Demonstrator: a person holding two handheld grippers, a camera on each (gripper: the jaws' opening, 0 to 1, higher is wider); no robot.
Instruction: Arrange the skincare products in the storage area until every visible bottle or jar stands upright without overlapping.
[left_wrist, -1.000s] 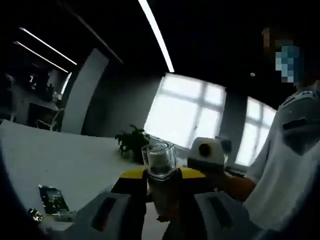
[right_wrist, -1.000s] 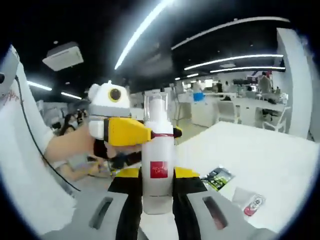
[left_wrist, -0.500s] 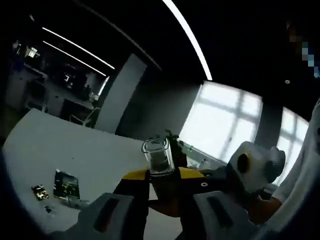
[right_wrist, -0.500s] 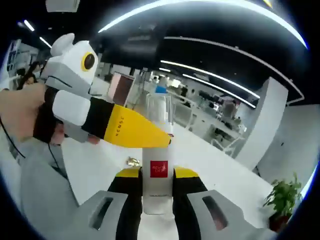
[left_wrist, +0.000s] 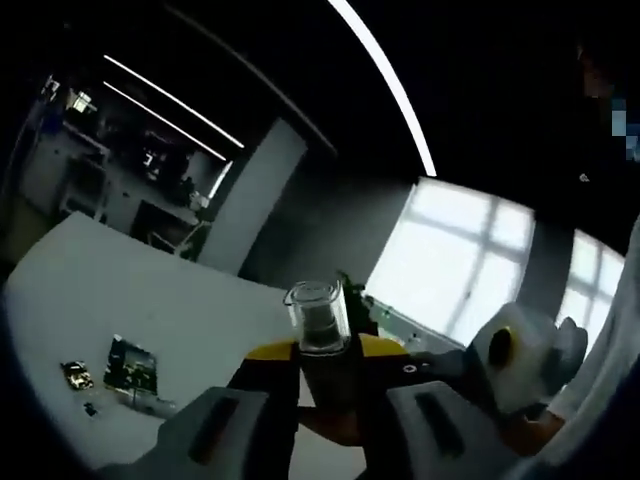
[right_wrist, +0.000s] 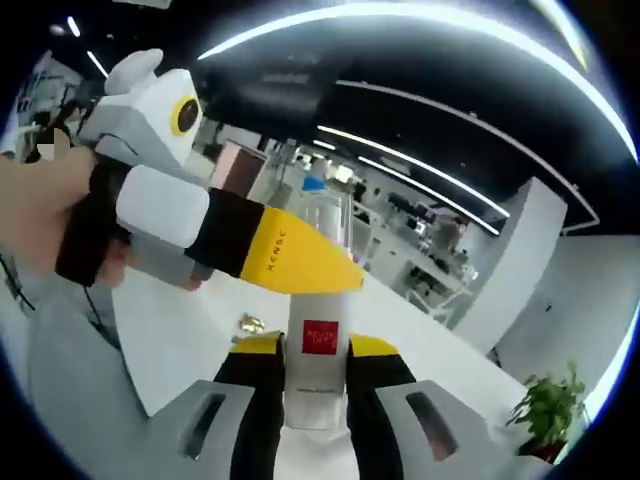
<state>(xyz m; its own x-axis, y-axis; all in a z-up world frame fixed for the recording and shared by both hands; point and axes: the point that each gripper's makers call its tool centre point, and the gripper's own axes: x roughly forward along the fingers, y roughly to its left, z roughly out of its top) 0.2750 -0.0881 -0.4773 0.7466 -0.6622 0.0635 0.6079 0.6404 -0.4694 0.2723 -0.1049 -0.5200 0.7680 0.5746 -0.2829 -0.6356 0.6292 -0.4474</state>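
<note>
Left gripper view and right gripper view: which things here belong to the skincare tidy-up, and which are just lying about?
Job:
- white spray bottle with red label and clear cap
- both hand-held grippers, left and right, gripping it

Lying about:
- green sachet
- small gold item
- potted plant

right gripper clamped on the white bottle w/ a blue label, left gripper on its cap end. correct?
Not quite: the label is red, not blue. The right gripper view shows the right gripper shut on the white bottle with a red square label, and the left gripper at its cap end.
</note>
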